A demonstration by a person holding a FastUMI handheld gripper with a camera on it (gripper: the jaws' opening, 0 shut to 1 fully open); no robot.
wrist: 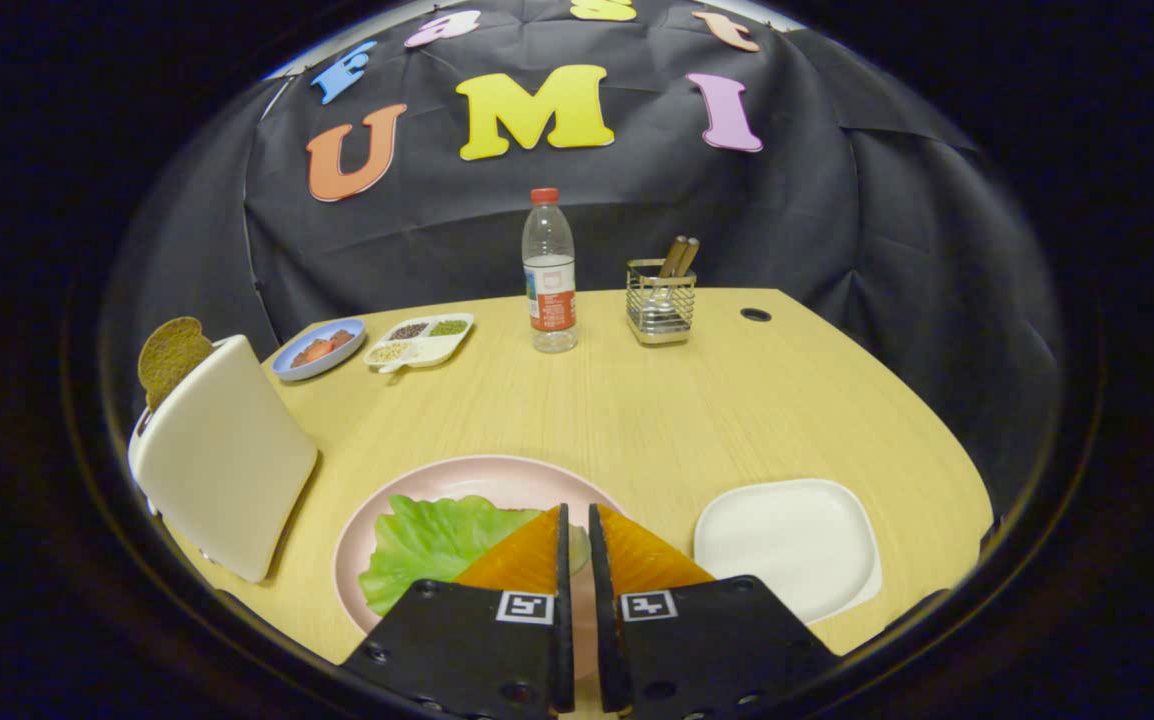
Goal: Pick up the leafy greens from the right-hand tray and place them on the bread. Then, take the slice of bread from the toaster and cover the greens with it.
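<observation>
**A:** Where do the leafy greens stand?

**B:** The ruffled light-green lettuce leaf [432, 548] lies on the round pale-pink plate [482, 475], spread toward the plate's toaster side. The gripper [575, 512] hangs over that plate, its fingertips just at the leaf's edge.

**A:** Is it holding the leaf?

**B:** The two fingers stand nearly together, with only a thin gap between them. A little pale green shows in that gap near the tips, but I cannot tell whether both fingers press on the leaf. Whether bread lies beneath the lettuce I cannot tell either; the leaf and fingers cover that part.

**A:** And the tray on the right?

**B:** The white rounded-square tray [787, 545] sits on the light wooden table [637, 400], just beside the plate.

**A:** The toaster?

**B:** The cream-white toaster [222, 460] stands on the plate's other side, near the table's edge. A brown slice of bread [172, 355] sticks up from its top.

**A:** Anything farther back?

**B:** Well beyond the fingers, a clear plastic bottle with a red cap [549, 270] stands upright, a wire-mesh metal holder with wooden-handled utensils [660, 298] beside it. Toward the toaster side are a small blue dish with reddish food [318, 348] and a white divided tray of seeds [419, 340], just beside each other.
</observation>
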